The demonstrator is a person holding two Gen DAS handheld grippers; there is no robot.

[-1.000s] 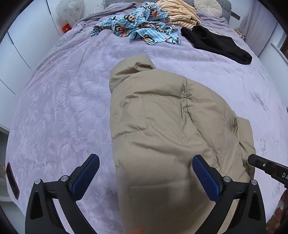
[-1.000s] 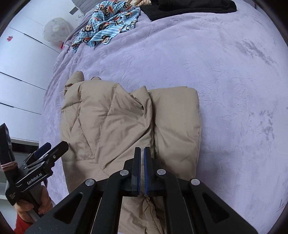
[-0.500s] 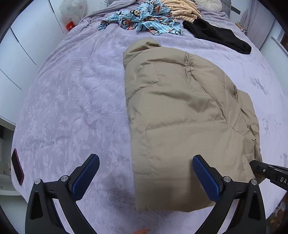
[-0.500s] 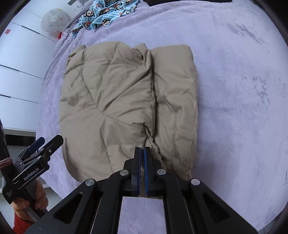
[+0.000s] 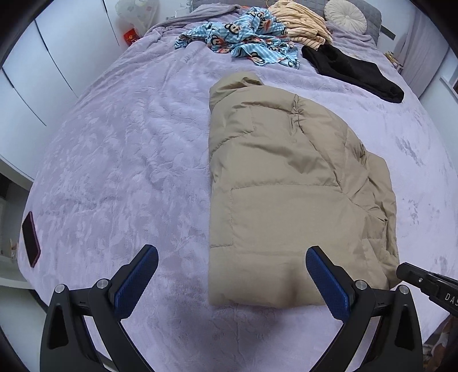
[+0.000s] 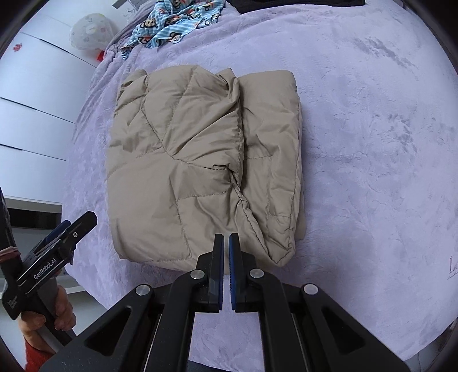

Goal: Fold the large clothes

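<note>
Two claws: we hold one in each hand, both above the near edge of the bed (image 5: pixel 114 160).
Left claw (image 5: pixel 232 282): released, its blue pads spread wide with nothing between them; it hangs over the jacket's near left corner.
Right claw (image 6: pixel 226 267): clenched, pads nearly touching, gripping nothing; it sits just short of the jacket's near hem.
Left hand (image 6: pixel 54 312): we see it at 8 o'clock in the right wrist view, wrapped around its claw's handle.
Jacket (image 5: pixel 286 183): our tan puffer lies folded into a thick block on the lilac bed cover, at 12 o'clock from both claws, apart from both.
Phone (image 5: pixel 31 243): dark, flat on the cover at 9 o'clock, near the bed's left edge.
Black garment (image 5: pixel 355 71): far off at 1 o'clock.
Blue monkey-print cloth (image 5: pixel 249 43): crumpled at 12 o'clock, beyond the jacket.
Striped cream cloth (image 5: pixel 300 25): just behind it, touching.
Round cushion (image 5: pixel 346 15): at the headboard, farthest.
</note>
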